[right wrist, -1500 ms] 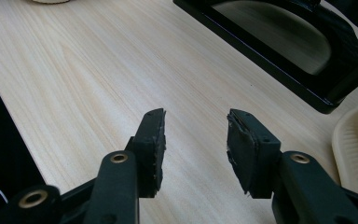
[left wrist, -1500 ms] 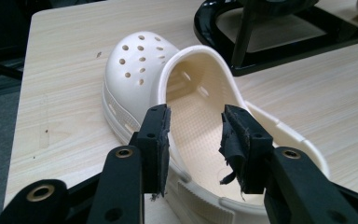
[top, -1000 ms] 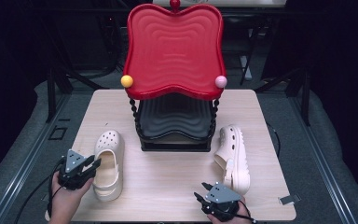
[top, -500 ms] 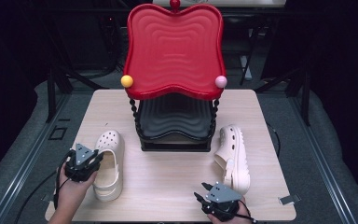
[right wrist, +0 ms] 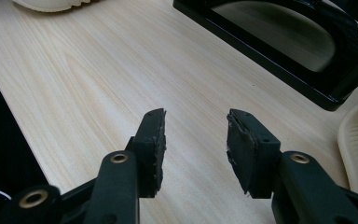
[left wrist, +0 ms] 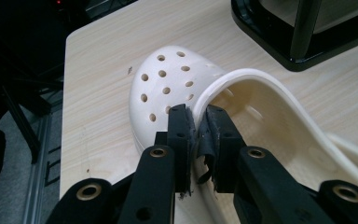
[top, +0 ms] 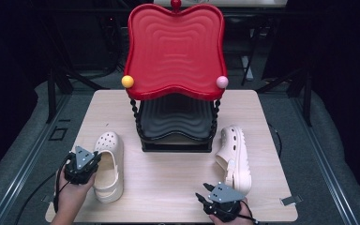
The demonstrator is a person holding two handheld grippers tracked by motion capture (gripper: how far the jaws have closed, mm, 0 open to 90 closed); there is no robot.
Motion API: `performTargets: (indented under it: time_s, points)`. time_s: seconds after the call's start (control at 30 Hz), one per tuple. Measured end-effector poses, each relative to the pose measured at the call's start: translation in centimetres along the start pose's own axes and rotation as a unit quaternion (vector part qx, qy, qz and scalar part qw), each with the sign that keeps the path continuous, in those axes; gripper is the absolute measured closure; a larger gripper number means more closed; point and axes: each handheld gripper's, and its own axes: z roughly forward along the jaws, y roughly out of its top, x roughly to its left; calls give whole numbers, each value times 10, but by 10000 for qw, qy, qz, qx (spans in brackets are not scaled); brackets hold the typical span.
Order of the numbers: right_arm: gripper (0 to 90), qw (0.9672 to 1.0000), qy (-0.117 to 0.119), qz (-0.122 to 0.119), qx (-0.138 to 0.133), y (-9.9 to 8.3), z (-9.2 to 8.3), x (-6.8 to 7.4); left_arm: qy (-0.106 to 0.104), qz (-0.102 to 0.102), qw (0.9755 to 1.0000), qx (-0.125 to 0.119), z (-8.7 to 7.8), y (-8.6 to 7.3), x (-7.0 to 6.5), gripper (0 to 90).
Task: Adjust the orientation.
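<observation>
While left tongs had just been closing, pads pinched rim of cream clog at opening's edge; clog lay flat on table, left of black-and-red stand. Right tongs were spread, nothing between, over bare table near front edge, second clog just beside.

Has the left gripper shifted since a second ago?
Yes. The left gripper swung its jaws from pointing across the left clog toward the rack, closing on the clog's rim.
</observation>
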Motion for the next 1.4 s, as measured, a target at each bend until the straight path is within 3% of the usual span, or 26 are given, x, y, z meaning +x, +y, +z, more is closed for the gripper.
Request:
performTargets:
  time_s: [0.3, 0.5, 0.67, 0.77, 0.8, 0.93, 1.3, 1.4]
  points:
    - [569, 10000, -15, 49, -9, 0, -1, -1, -114, 114, 9998, -77, -19, 2, 0, 825]
    - [568, 10000, -11, 67, -21, 0, -1, -1, -377, 185, 9990, -144, -30, 3, -9, 827]
    - [568, 10000, -7, 91, -25, 0, -1, -1, -598, 400, 9972, -190, -36, 8, -32, 826]
    - [568, 9999, -2, 115, -55, 0, -1, -2, -687, 472, 9963, -204, -37, 10, -40, 827]
    - [568, 9999, -3, 111, -50, 0, -2, -2, -791, 568, 9950, -224, -39, 12, -49, 827]
    - [567, 9999, 0, 148, -71, 0, -2, -3, -959, 705, 9926, -234, -40, 15, -63, 828]
    - [567, 9998, 3, 163, -89, 0, -3, -3, -1239, 985, 9871, -251, -35, 23, -92, 828]
    - [567, 9998, 9, 170, -99, 0, -3, -4, -1274, 986, 9866, -265, -33, 25, -97, 828]
